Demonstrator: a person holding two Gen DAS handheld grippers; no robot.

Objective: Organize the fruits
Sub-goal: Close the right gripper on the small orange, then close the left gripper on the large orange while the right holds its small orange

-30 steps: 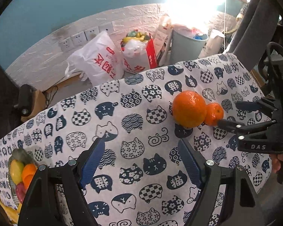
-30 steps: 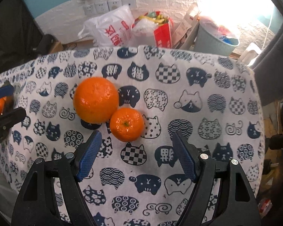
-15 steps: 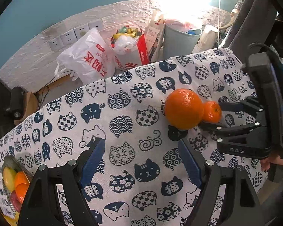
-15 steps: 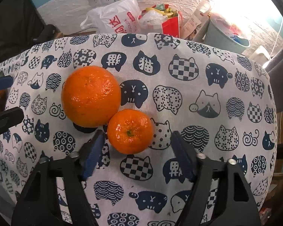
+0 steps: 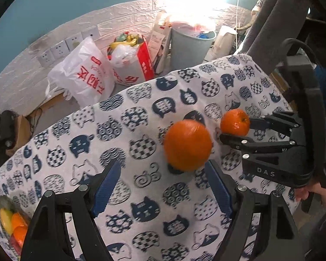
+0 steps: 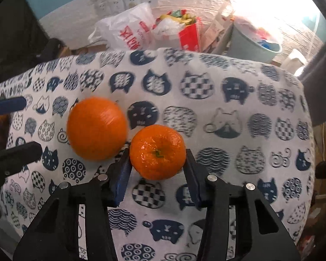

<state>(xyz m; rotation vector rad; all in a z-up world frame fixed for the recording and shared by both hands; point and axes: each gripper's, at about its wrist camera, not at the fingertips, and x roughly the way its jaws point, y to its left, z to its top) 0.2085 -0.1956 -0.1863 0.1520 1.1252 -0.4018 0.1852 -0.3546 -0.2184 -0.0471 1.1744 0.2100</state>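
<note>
Cat-print cloth [image 5: 141, 117] covers the table; at its left edge a bowl [image 5: 5, 202] holds mixed fruit; behind, a grey bin [image 5: 189, 47] brims with rubbish; right gripper [image 6: 157, 169], marked "DAS", has just clamped the small mandarin [image 6: 157, 152]; left gripper [image 5: 163, 187] gapes below the large orange [image 5: 188, 144].

A cat-print tablecloth [image 6: 228, 82] covers the table; behind it on the floor stand a white plastic bag [image 5: 84, 76] (red lettering), a red-and-white bag [image 5: 139, 65] and a grey bin [image 5: 189, 45].
</note>
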